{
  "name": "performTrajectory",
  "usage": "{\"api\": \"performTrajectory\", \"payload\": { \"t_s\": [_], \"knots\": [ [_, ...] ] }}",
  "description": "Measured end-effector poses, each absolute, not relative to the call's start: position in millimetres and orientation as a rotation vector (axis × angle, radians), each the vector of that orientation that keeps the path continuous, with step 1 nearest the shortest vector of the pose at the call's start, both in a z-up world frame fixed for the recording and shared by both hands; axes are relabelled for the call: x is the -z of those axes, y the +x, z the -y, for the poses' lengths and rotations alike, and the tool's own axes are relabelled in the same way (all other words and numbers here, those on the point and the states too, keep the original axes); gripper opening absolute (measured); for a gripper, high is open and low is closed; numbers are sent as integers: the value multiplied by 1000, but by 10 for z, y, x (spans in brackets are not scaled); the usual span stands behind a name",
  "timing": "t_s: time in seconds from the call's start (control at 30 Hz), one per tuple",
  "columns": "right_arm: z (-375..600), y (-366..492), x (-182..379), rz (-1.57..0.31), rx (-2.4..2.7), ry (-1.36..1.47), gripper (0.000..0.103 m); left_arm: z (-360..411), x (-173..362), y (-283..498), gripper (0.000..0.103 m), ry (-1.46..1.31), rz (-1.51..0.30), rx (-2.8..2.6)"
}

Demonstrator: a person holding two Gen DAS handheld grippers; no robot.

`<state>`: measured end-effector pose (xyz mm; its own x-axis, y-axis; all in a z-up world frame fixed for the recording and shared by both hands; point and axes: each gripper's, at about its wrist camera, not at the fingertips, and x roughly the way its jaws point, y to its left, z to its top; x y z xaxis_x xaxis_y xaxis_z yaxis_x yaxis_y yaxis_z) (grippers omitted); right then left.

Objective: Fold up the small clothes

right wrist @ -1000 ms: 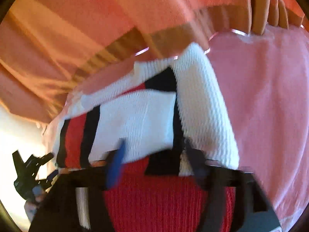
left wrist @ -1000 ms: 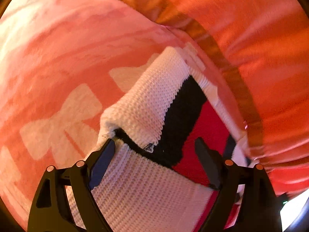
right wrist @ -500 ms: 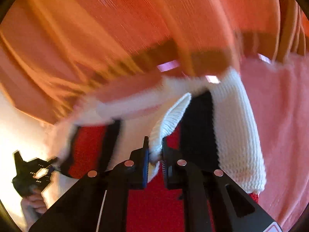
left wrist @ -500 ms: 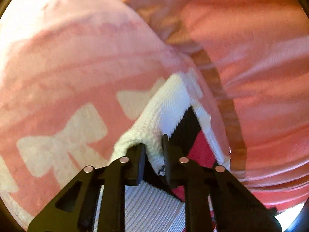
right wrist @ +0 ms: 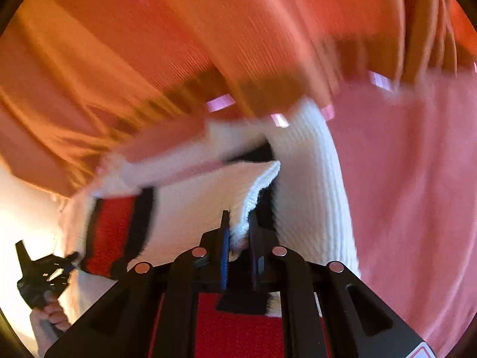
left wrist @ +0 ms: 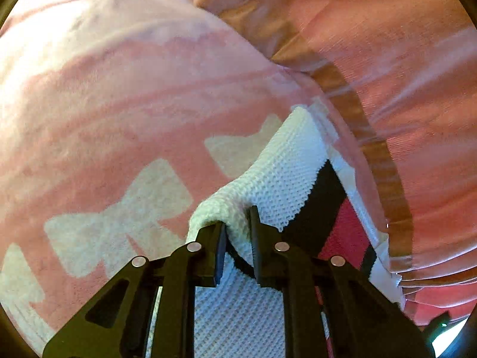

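My left gripper (left wrist: pixel 237 229) pinched the white edge of the knit sweater (left wrist: pixel 277 179) at lower centre, bow-print pink blanket (left wrist: pixel 119 104) spreading wide at left; my right gripper (right wrist: pixel 238 226) clamped another sweater edge, orange curtain (right wrist: pixel 208 29) crowding above.

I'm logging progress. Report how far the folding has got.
Done: both grippers have a grip; left gripper and right gripper each pinch a white edge of the sweater. In hand: lifting it off the pink blanket. Left: no finished fold shows yet.
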<state>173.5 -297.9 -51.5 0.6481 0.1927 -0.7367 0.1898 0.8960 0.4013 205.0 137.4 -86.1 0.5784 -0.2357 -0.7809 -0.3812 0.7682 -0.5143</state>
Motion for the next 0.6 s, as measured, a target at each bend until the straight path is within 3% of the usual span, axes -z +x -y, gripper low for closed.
{"api": "performTrajectory", "payload": {
  "t_s": [0.13, 0.3, 0.37, 0.43, 0.6],
  "knots": [
    [3034, 1741, 1011, -1010, 22, 491, 10, -1329, 865, 2047, 16, -666, -979, -109],
    [3160, 1569, 558, -919, 139, 432, 25, -1291, 681, 1947, 17, -656, -977, -88],
    [3185, 1474, 383, -868, 165, 402, 25, -1263, 500, 1872, 25, -648, -940, -67],
    [3173, 1440, 282, -850, 125, 416, 24, -1185, 311, 1815, 45, -610, -864, -59],
    [2768, 1522, 398, -919, -9, 347, 11, -872, 52, 1772, 54, -397, -715, -80]
  ]
}}
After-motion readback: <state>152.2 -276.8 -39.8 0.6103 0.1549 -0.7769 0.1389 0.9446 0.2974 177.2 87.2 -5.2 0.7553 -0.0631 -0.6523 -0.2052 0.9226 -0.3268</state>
